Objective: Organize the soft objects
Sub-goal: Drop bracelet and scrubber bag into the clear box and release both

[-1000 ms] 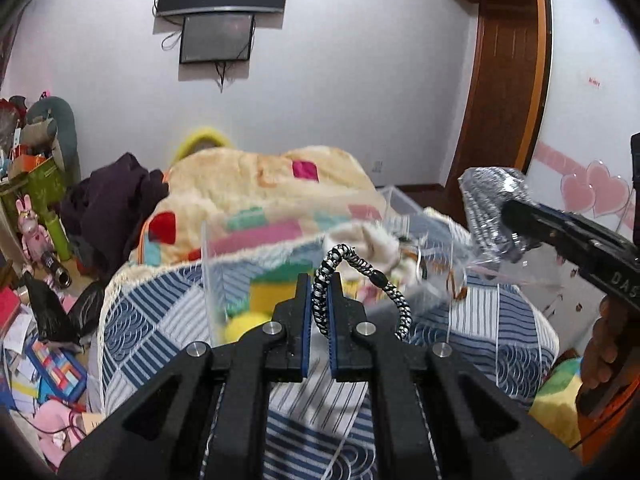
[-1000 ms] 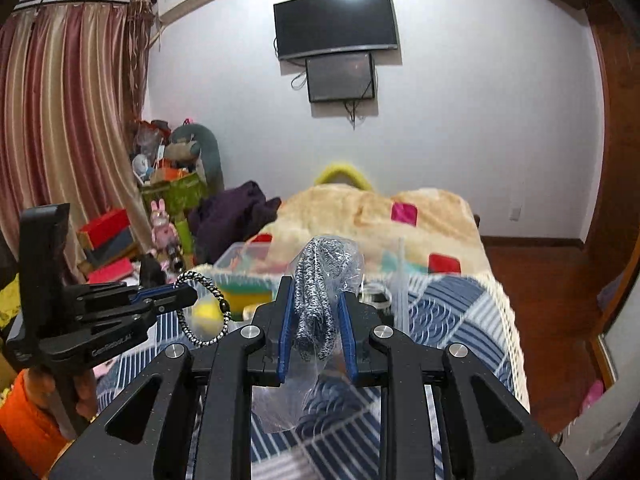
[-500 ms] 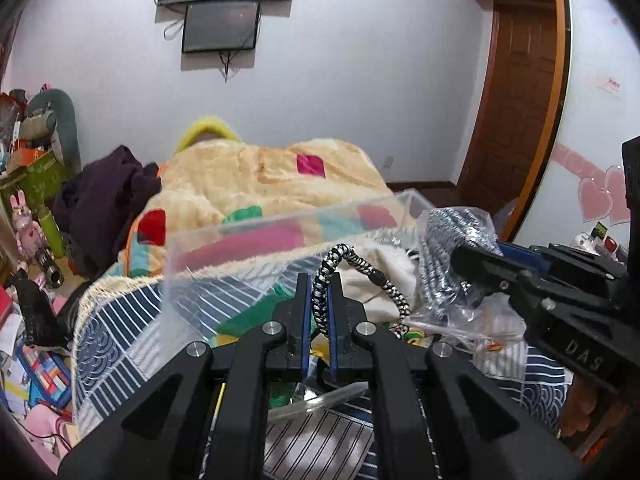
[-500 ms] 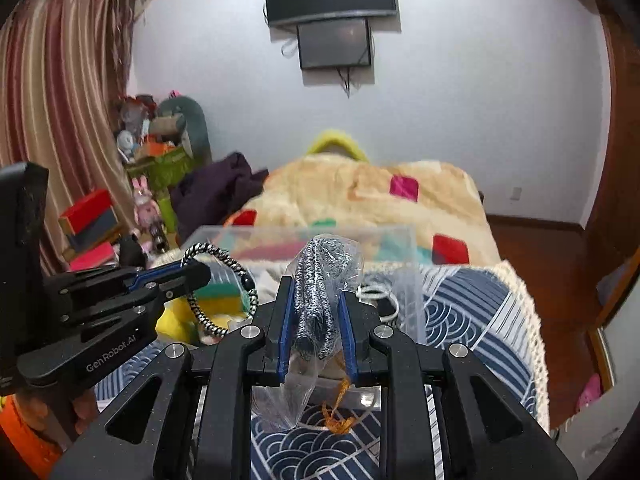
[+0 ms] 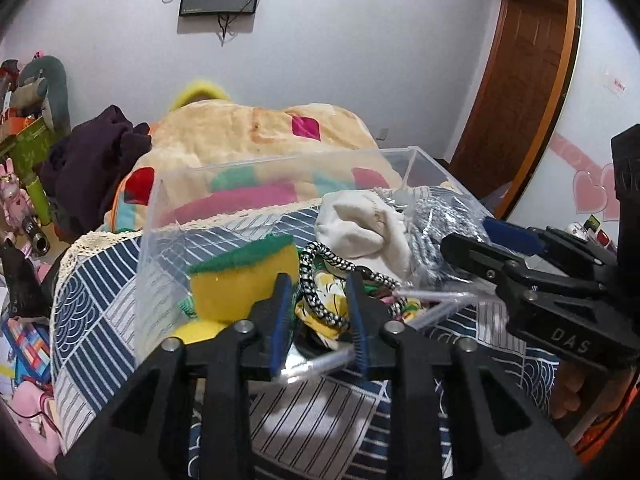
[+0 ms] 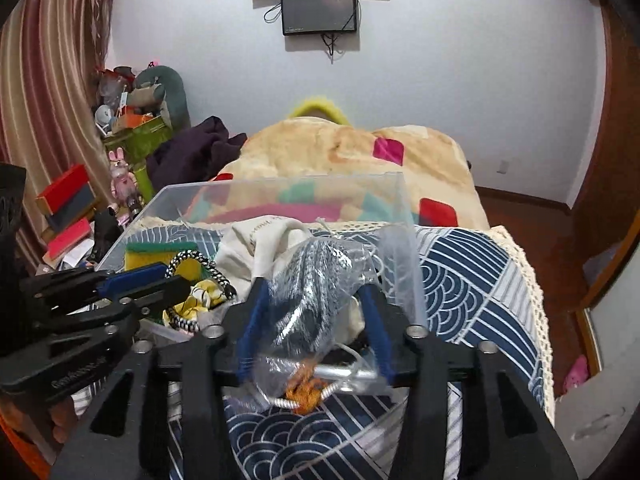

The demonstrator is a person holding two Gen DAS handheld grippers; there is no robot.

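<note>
Lying between parted left tool (image 5: 319, 314) fingers: braided cord (image 5: 325, 280).

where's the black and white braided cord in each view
Left wrist: the braided cord sits at centre, between the left gripper's open jaws, inside the clear bin.
Right wrist: the cord is left of centre, beside the left gripper.
Shared landmark: the yellow-and-green sponge just left of the cord.
</note>
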